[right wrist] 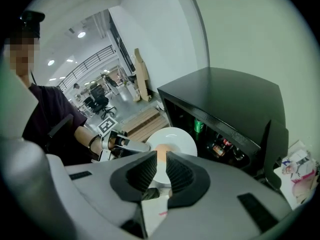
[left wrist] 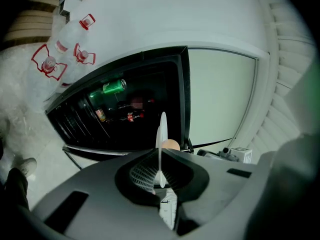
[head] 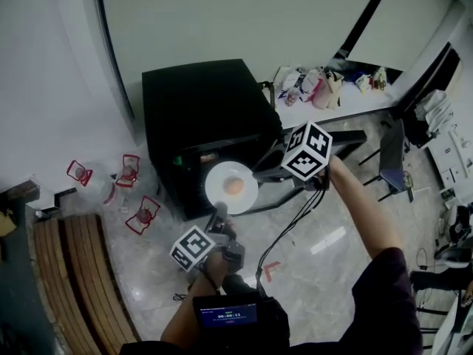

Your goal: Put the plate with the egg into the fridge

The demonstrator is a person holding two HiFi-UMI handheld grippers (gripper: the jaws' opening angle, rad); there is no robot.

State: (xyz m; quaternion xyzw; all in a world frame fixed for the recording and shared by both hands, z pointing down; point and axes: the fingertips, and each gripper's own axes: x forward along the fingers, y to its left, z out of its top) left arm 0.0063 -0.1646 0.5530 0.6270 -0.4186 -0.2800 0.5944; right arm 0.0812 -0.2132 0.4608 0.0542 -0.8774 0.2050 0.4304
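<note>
1. Your left tongs [left wrist: 160, 156] are clamped shut on the plate's [head: 218, 179] rim.
2. Your right tongs [right wrist: 161, 160] stand slightly apart, gripping nothing.
3. You hold the plate, egg [head: 233, 187] on it, just before the open fridge [head: 199, 102].

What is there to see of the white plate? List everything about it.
The plate is round, white, shallow and glossy, seemingly ceramic. One brownish egg sits at its middle. It is held roughly level in the air before the open front of the black fridge, not yet inside. The left gripper is shut on its near rim, one jaw on each face. The right gripper, jaws slightly apart, points at its other side; whether it touches the plate cannot be told.
</note>
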